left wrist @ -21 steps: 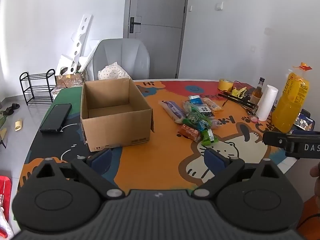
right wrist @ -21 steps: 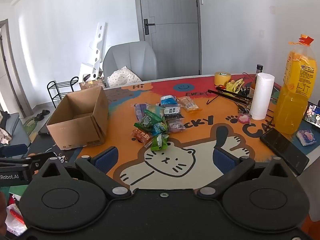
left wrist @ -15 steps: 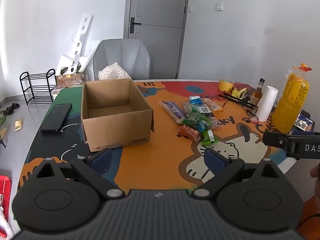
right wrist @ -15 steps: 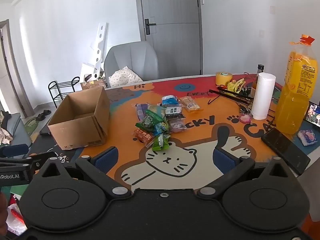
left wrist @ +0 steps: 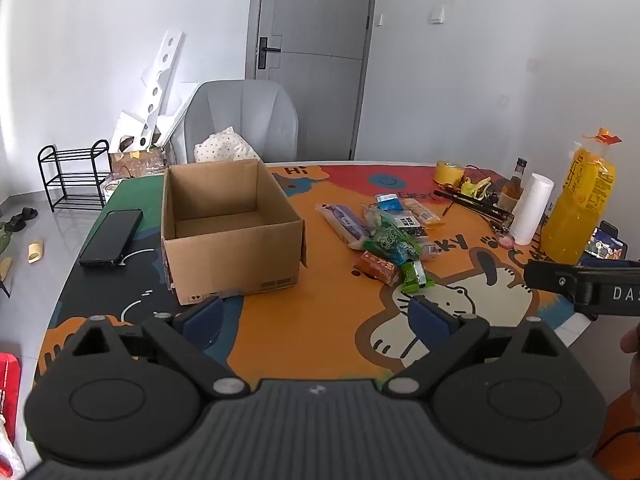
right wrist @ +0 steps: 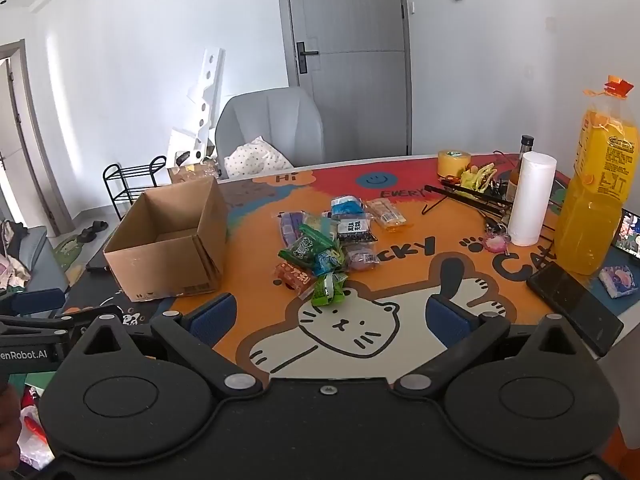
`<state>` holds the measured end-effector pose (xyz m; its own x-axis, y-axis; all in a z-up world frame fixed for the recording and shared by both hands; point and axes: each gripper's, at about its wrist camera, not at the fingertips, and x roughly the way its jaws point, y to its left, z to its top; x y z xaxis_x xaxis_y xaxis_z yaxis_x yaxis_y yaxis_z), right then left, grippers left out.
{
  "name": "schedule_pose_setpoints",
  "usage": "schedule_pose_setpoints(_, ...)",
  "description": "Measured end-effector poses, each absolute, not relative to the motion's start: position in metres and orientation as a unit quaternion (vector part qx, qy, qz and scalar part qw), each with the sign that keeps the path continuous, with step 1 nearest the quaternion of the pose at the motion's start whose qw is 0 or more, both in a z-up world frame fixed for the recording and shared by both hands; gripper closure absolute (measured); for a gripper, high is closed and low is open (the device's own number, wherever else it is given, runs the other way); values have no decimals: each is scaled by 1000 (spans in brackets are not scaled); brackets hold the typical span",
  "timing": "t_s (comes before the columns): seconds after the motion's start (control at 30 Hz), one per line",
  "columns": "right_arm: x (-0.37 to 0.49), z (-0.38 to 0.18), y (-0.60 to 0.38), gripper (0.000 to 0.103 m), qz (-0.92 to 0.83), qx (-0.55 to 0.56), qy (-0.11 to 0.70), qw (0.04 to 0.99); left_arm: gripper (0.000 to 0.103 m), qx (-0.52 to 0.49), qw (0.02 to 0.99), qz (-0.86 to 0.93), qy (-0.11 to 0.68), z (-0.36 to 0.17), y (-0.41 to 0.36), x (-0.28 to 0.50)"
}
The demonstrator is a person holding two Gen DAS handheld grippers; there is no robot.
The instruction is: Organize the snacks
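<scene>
Left wrist view: left gripper (left wrist: 316,314) spread wide, nothing between the blue pads, hovering over the near edge of the table (left wrist: 328,320). Same deal in the right wrist view, right gripper (right wrist: 330,318) splayed and gripping nothing. Snack pile (left wrist: 386,240) heaped mid-table, just right of the open cardboard box (left wrist: 232,236), not touching it. Orange juice bottle (right wrist: 596,196) and paper roll (right wrist: 530,200) far right, black phone (left wrist: 112,238) left of box.

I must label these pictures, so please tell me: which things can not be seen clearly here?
- Cardboard box floor: right wrist view, near wall hides most of it.
- Snack pile: lower packets covered by upper ones; print too small, both views.
- Small screen: cut by the right edge.
</scene>
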<state>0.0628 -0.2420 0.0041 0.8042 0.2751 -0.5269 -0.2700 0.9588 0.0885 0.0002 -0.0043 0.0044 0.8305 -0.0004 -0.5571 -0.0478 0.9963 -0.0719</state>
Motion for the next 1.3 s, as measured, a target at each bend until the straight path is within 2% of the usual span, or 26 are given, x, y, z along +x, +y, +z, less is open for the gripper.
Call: schedule_pose_setpoints(1.3, 62, 7, -242, 0, 144, 2, 275, 951, 5, -48, 956, 14, 289, 6, 1, -3)
